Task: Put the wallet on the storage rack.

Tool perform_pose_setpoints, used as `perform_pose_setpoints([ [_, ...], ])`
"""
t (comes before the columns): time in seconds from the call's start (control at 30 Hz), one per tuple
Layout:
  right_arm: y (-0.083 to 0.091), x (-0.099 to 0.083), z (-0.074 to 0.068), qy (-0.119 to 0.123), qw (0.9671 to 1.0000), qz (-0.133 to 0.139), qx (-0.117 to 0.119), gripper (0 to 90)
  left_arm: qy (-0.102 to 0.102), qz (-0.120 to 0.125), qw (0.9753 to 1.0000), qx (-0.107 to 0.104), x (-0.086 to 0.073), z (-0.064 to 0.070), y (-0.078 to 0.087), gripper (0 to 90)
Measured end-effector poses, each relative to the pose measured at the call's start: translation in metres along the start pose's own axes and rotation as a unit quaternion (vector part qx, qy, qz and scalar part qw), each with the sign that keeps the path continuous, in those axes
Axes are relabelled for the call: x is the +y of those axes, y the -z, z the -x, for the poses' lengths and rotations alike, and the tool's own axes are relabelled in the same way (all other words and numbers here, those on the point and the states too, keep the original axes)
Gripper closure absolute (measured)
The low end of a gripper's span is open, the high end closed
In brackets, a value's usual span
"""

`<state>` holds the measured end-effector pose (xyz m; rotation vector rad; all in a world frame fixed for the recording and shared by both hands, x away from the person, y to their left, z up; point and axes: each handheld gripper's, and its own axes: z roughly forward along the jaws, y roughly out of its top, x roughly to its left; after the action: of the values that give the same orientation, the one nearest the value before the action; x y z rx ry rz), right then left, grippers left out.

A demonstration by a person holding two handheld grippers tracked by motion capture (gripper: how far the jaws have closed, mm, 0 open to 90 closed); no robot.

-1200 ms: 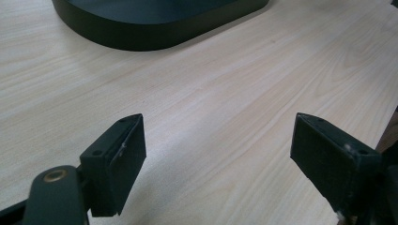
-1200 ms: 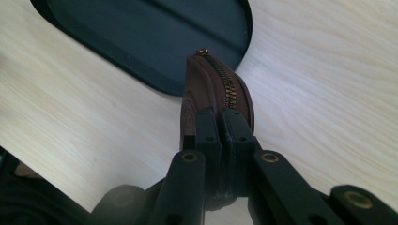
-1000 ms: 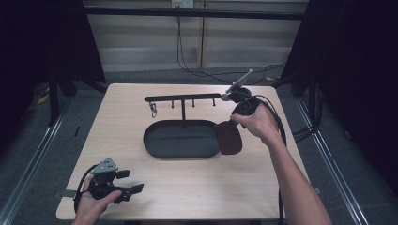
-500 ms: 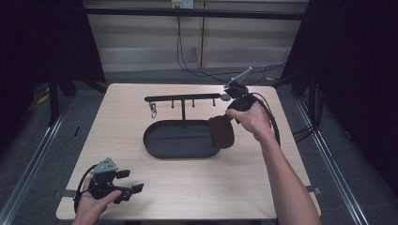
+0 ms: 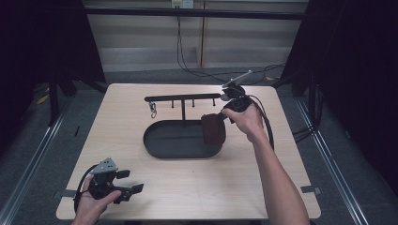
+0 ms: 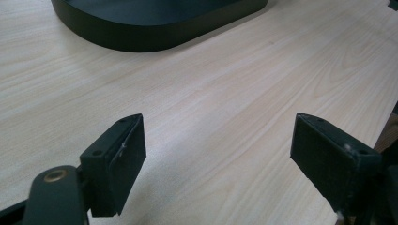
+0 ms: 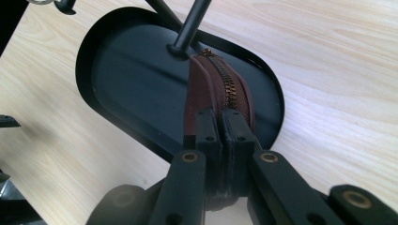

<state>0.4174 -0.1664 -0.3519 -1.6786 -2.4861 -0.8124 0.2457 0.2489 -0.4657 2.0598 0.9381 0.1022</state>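
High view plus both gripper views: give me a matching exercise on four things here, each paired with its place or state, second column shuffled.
Things:
1. left gripper
2. right gripper
3. brown pouch
4. key ring

Places or states:
A. hangs from the left end of the black rack
B. pinched at its zipper edge, over the right end of the black tray
C. open, low over bare table near the front left corner
D. shut on something

Pairs: 1-C, 2-D, 3-B, 4-A
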Motion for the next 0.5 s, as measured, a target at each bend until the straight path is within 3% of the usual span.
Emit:
perform_pose_setpoints([
  [0.3, -0.017, -0.001, 0.007, -0.015, 0.9992, 0.02, 0.03, 86.8, -0.001, 0.0, 1.0, 0.0, 0.0, 0.0, 0.0, 18.5],
  [0.5, -0.03, -0.004, 0.016, -0.05, 0.9965, 0.027, 0.061, 86.8, -0.001, 0.0, 1.0, -0.001, 0.0, 0.0, 0.0, 18.5],
])
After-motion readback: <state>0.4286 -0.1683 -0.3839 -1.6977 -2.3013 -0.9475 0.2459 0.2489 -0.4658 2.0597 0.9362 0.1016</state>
